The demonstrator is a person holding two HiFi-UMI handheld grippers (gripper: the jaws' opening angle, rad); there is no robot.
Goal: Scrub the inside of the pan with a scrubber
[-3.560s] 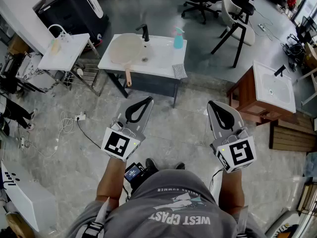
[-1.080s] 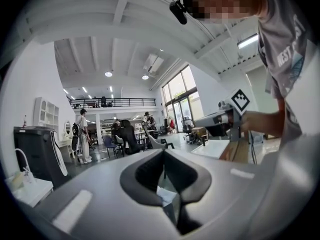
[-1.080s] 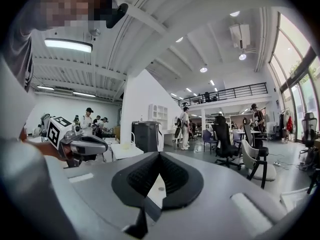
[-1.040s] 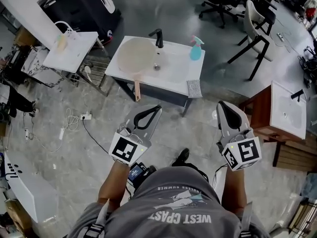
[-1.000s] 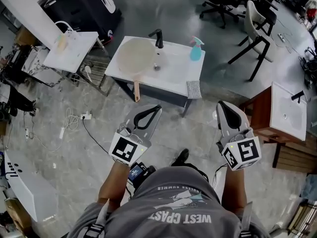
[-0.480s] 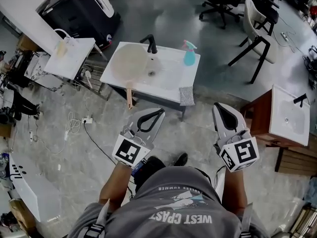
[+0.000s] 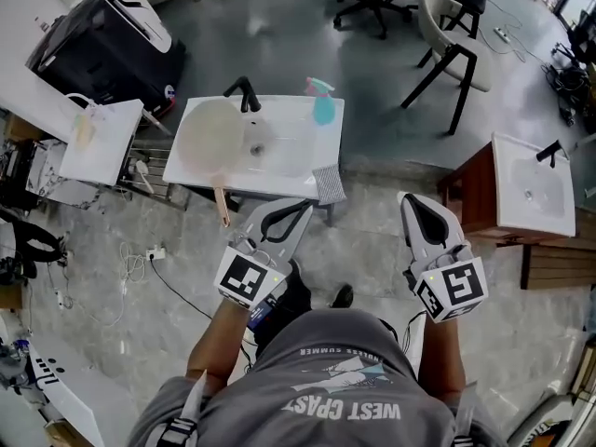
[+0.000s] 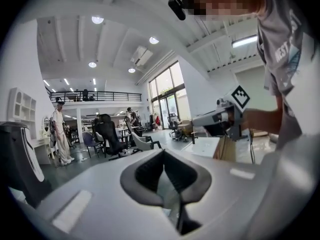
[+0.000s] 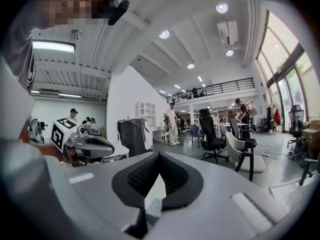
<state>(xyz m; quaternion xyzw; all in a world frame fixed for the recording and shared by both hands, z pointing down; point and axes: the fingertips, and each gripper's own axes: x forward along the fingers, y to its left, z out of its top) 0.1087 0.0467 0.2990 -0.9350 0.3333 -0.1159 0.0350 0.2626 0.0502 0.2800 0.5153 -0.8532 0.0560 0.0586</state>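
A pale round pan [image 7: 212, 133] lies in the basin of the white sink unit [image 7: 298, 152], its wooden handle [image 7: 222, 208] sticking out over the near edge. The grey scrubber [image 7: 329, 183] rests on the unit's near right corner and also shows through the right jaws as a grey scrubber [image 9: 154, 206]. My left gripper [image 7: 296, 210] is shut and empty, its tips just short of the unit's front edge. My right gripper [image 7: 410, 201] is shut and empty too, over the floor to the right of the scrubber. Each gripper view shows closed jaws, left gripper [image 8: 163, 151] and right gripper [image 9: 159, 154].
A teal spray bottle [image 7: 322, 101] and a black tap [image 7: 244, 91] stand at the back of the sink unit. A second basin on a wooden cabinet [image 7: 526, 182] is to the right, a white side table [image 7: 98, 142] to the left, cables [image 7: 140, 259] on the floor.
The person has walked toward the sink unit, which now sits much closer to both grippers in the head view. Both grippers stay shut and empty.
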